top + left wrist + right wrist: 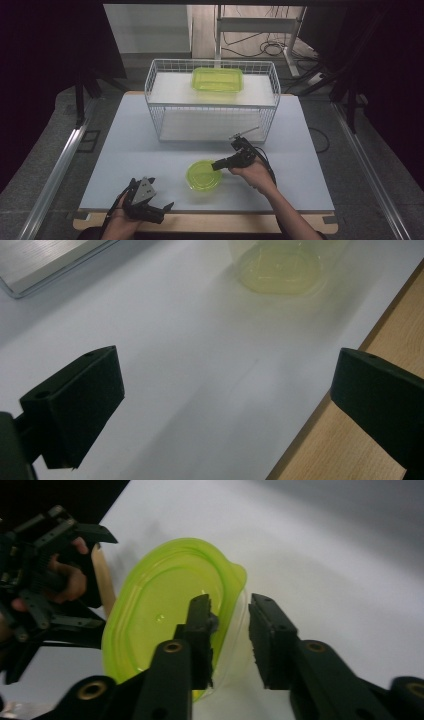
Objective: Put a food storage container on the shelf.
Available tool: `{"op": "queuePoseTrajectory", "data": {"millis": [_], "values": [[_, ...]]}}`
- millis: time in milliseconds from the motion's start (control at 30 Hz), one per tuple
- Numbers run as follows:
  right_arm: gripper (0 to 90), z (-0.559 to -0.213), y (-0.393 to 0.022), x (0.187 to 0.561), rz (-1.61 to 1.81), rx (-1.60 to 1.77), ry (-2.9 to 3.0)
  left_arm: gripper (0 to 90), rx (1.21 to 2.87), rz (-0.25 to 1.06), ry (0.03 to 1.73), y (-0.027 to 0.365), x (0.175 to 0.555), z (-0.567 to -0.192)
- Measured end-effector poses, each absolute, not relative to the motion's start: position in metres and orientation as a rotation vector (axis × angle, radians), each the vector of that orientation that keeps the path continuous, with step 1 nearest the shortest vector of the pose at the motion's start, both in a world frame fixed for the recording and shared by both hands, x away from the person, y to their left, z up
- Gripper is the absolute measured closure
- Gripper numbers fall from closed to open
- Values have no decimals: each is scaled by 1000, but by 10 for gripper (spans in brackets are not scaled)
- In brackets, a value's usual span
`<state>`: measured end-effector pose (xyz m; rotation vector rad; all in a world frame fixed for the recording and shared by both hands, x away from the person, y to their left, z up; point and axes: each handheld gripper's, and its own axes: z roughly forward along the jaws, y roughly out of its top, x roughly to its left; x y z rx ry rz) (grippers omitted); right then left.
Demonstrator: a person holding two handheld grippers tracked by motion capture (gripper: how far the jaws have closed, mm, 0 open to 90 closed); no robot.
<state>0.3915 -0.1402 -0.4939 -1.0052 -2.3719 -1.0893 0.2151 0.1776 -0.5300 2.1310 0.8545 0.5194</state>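
Here, each thing placed from the wire basket:
Landmark: white wire basket (212, 100) at the middle of the pale grey bench (125, 165); its front side looks open, which would let a container be slid in from the person's side.
Upper shelf: a rectangular lime-green plastic container (218, 79) lies flat on top of the basket, likely already stored.
Task thing: round lime-green plastic bowl with lid (204, 175) sits on the bench in front of the basket, toward the person; also seen at (170, 615).
Right gripper (218, 165): reaching in from the bowl's right, one jaw over the lid and one outside the clear wall, straddling the rim (235, 630); not yet clenched on it, a gap shows, so it seems set up for a rim pinch.
Left gripper (150, 210): at the bench's near edge, farther from the basket, jaws spread and holding nothing (225, 405), apparently waiting.
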Motion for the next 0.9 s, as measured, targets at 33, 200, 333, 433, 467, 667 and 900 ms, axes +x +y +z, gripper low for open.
{"op": "queuePoseTrajectory", "data": {"millis": [33, 200, 333, 433, 467, 667, 900], "values": [[739, -494, -140, 392, -1088, -1004, -2354, 8, 2131, 521, 852, 177, 215, -530], [803, -492, -140, 390, -1063, -1002, -2315, 8, 2138, 527, 844, 177, 215, -530], [817, -488, -139, 387, -1074, -977, -2278, 8, 2138, 528, 841, 176, 214, -530], [819, -485, -139, 384, -1076, -970, -2293, 8, 2141, 530, 838, 176, 214, -530], [819, -484, -140, 384, -1079, -974, -2295, 8, 2141, 532, 838, 176, 214, -529], [821, -481, -146, 383, -1130, -988, -2263, 8, 2137, 534, 839, 176, 214, -529], [820, -466, -156, 381, -1216, -995, -2213, 7, 2103, 530, 854, 178, 214, -528]]}}
